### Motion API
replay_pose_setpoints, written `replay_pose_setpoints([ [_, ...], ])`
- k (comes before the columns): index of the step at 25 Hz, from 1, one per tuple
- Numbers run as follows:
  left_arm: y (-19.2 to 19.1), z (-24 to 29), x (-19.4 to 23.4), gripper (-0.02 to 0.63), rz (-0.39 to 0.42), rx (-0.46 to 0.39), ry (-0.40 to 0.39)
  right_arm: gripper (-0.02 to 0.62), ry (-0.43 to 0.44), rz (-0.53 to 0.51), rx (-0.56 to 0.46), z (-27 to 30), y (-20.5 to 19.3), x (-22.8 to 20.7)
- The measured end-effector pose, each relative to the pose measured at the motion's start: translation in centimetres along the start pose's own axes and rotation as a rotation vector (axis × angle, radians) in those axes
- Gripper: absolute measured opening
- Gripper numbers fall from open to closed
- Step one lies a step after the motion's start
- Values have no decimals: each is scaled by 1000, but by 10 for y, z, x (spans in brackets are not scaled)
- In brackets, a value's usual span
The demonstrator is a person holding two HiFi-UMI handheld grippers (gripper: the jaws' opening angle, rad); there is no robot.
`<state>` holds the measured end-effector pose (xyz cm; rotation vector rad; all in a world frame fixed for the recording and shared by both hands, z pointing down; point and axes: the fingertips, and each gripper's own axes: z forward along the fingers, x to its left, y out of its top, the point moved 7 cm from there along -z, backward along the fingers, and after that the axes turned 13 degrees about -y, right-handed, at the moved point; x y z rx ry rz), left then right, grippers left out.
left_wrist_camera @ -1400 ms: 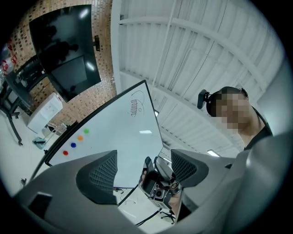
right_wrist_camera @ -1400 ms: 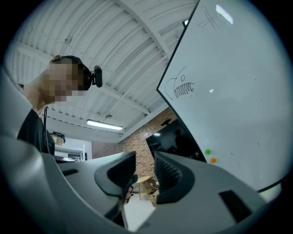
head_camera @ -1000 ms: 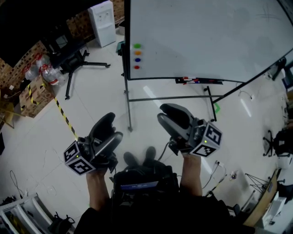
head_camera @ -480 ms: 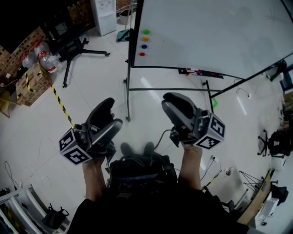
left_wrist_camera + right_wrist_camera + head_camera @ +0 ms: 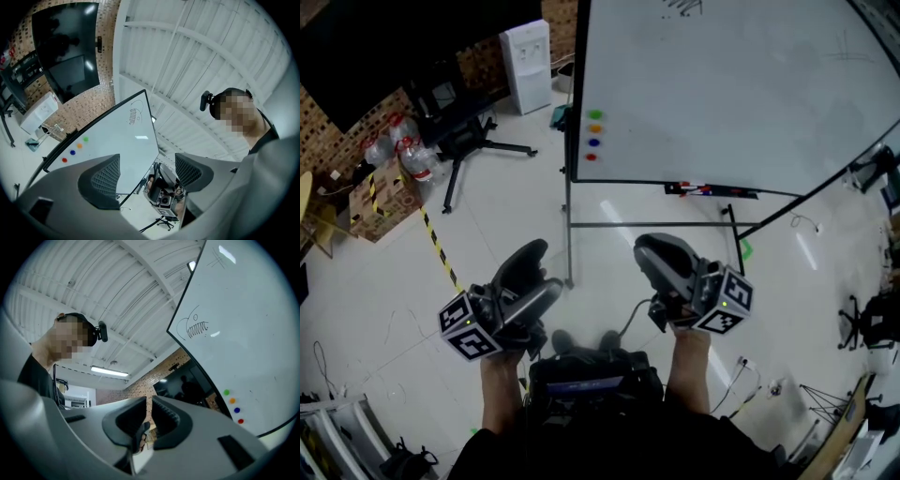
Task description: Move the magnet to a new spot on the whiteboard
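The whiteboard [image 5: 731,84] stands ahead of me on a wheeled frame. Four round magnets sit in a column at its lower left: green [image 5: 596,114], orange [image 5: 595,128], blue [image 5: 593,142] and red [image 5: 591,157]. Both grippers are held low in front of the person, well short of the board. My left gripper [image 5: 542,272] is open and empty. My right gripper [image 5: 654,247] is shut with nothing between its jaws. The left gripper view has the magnets [image 5: 79,146] far off beyond the left gripper [image 5: 146,176]. In the right gripper view they [image 5: 232,401] lie to the right of the right gripper [image 5: 150,420].
A marker tray [image 5: 708,190] runs along the board's lower edge, and the stand's post [image 5: 568,234] drops to the floor. A water dispenser [image 5: 525,64], a dark stand [image 5: 464,141], cardboard boxes with bottles [image 5: 389,178] and yellow-black floor tape [image 5: 441,248] lie to the left.
The right gripper's jaws have closed from wide apart to together. The head view has shifted, so the board and magnets sit slightly differently in frame. The left gripper stays open.
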<state>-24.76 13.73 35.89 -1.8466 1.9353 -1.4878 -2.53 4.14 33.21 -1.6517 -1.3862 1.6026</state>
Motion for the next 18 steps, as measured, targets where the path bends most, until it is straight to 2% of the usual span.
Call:
replay_pose_setpoints([
  [8,-19,19,5,362,-23,30,7,57,-12,15,-3,-22,2,-14],
  [18,-30,30,1,362,-10,31,21,57,4,19,3,-31,6,-22],
])
